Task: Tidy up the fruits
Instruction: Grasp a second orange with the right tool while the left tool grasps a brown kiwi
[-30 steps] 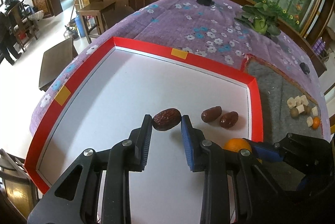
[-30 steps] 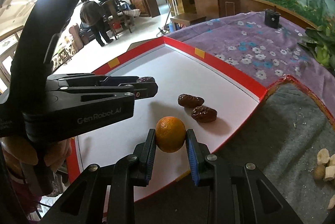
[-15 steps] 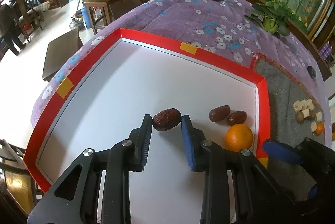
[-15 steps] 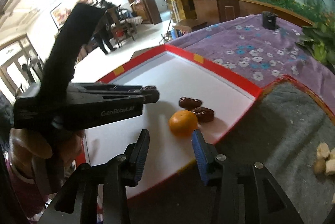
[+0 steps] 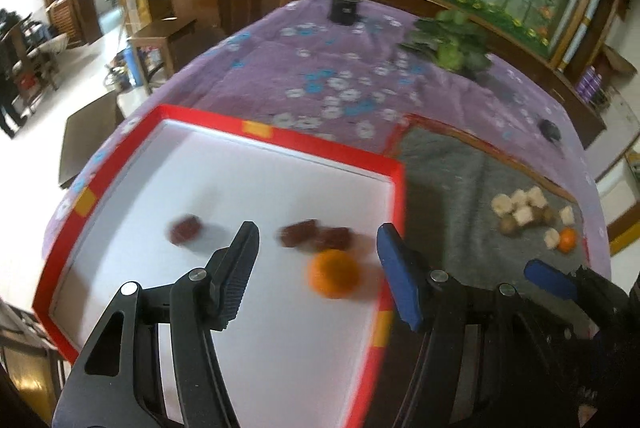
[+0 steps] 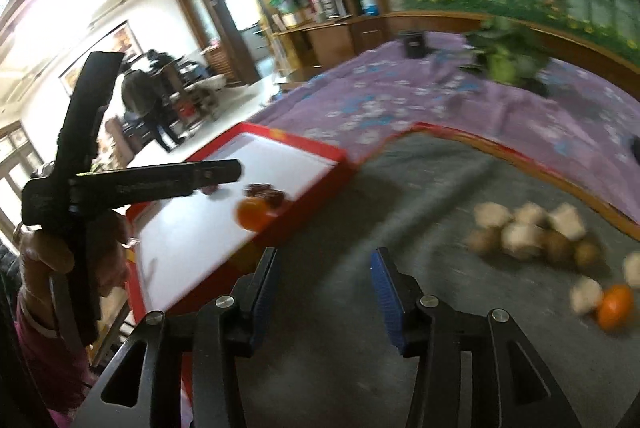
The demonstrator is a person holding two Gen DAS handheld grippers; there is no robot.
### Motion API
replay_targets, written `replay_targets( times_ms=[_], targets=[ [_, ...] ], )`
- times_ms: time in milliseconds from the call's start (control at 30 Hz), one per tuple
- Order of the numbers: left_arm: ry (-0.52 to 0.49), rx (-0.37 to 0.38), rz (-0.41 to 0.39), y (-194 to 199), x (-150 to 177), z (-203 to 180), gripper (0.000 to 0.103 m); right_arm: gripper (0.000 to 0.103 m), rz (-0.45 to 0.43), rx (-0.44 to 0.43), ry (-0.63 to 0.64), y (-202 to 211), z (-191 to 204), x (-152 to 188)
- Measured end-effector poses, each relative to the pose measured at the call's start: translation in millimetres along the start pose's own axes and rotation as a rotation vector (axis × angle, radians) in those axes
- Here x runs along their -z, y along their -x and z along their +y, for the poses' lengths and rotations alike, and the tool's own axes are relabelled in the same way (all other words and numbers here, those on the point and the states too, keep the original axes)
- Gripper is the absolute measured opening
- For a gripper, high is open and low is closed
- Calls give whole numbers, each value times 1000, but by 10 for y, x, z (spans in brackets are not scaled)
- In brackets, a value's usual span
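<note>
Your left claw (image 5: 316, 260) is opening above the red-rimmed tray (image 5: 280, 141), nothing pinched; an orange (image 5: 335, 274) lies just beyond its tips, two dates (image 5: 316, 234) behind, a third date (image 5: 185, 229) at ten o'clock. Your right claw (image 6: 324, 280) is opening, empty, over the grey mat (image 6: 400, 195); the fruit pile (image 6: 532, 232) sits at two o'clock.
</note>
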State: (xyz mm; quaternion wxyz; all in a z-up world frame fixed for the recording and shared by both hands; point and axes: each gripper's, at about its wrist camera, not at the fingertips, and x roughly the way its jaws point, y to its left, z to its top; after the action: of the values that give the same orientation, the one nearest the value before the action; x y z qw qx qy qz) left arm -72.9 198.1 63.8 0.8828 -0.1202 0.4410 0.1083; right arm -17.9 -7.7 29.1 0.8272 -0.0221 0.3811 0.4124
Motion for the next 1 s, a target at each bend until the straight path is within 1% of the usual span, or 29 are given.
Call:
replay_targets(
  times_ms=[233, 333, 500, 600, 733, 833, 900, 1000],
  targets=[
    [-91, 73, 32, -94, 10, -549, 62, 46, -19, 117, -107, 387, -596, 275],
    [-140, 103, 52, -170, 13, -829, 62, 46, -22, 140, -146, 501, -794, 359],
    [-215, 148, 93, -358, 56, -1289, 62, 47, -42, 151, -164, 619, -928, 437],
    [-251, 172, 114, -484, 82, -1497, 62, 47, -49, 163, -158, 681, -978, 485],
    [-288, 171, 130, -644, 95, -1671, 61, 47, -50, 168, -166, 735, -1085, 542],
    [-289, 176, 147, -743, 88, -1718, 61, 47, -49, 162, -184, 736, -1154, 573],
    [-288, 187, 147, -783, 83, -1739, 61, 47, -47, 161, -190, 732, -1194, 580],
    [-297, 185, 142, -847, 79, -1790, 61, 47, -41, 164, -195, 723, -1246, 589]
  ],
)
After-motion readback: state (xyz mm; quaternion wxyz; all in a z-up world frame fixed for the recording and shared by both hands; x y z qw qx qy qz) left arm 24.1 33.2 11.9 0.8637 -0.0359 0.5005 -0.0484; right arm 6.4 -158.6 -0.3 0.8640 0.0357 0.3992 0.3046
